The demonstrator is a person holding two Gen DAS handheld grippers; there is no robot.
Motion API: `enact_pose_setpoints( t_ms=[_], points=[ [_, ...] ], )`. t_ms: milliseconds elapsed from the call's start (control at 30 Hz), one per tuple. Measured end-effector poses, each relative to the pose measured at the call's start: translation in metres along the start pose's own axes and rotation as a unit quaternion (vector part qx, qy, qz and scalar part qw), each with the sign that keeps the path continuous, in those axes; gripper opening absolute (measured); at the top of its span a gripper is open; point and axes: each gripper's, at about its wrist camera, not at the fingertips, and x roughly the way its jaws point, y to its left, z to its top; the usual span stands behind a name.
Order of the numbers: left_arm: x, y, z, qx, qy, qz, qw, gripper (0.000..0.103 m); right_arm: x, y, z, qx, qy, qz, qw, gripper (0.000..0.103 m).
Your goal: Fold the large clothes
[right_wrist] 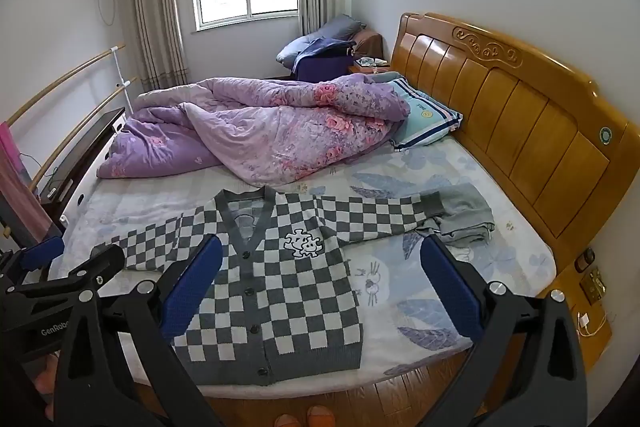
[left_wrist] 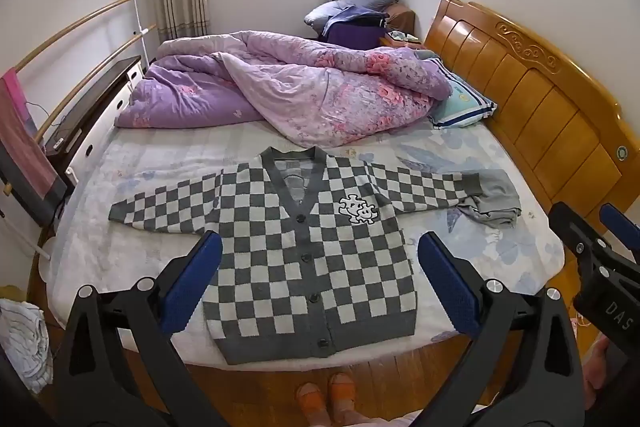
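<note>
The cardigan [left_wrist: 304,259] lies flat, front up, on the bed [left_wrist: 120,163] at twelve o'clock from both wide, empty claws, sleeves running nine to three, so the left claw [left_wrist: 320,279] is nearer one sleeve, the right claw [right_wrist: 322,283] the other.

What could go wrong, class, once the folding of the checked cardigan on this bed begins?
1. The cardigan has one cuff lying on a grey garment, so lifting that sleeve may drag the garment along.
2. Its hem hangs at the mattress edge, so a tug toward the person could slide it onto the floor.
3. Both tools, left and right, are open and close together, so they might collide.
</note>
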Motion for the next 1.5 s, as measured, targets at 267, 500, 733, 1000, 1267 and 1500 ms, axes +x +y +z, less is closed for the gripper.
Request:
enact_pose_setpoints(
  t_ms=[267,500,733,1000,1267,1500],
  points=[
    [0.0,-0.003,0.003,0.003,0.008,0.003,1.0,0.098,-0.004,0.0,-0.001,-0.001,-0.005,0.007,1.0,0.096],
    [0.003,-0.014,0.002,0.0,0.008,-0.001,1.0,0.098,-0.007,-0.005,-0.003,-0.003,-0.006,0.011,1.0,0.096],
    [0.001,-0.019,0.001,-0.003,0.012,-0.001,0.9999,0.098,-0.007,-0.005,-0.005,-0.016,-0.008,0.007,1.0,0.096],
    [0.003,-0.02,-0.009,-0.007,0.011,0.0,0.9999,0.098,-0.006,-0.005,-0.008,-0.023,-0.006,0.009,1.0,0.096],
    [0.002,-0.022,-0.009,-0.006,0.01,0.001,0.9999,0.098,-0.007,-0.007,-0.008,-0.022,-0.007,0.01,1.0,0.096],
    [0.002,-0.02,-0.009,-0.006,0.01,0.0,0.9999,0.098,-0.008,-0.008,-0.008,-0.024,-0.004,0.01,1.0,0.096]
  ],
)
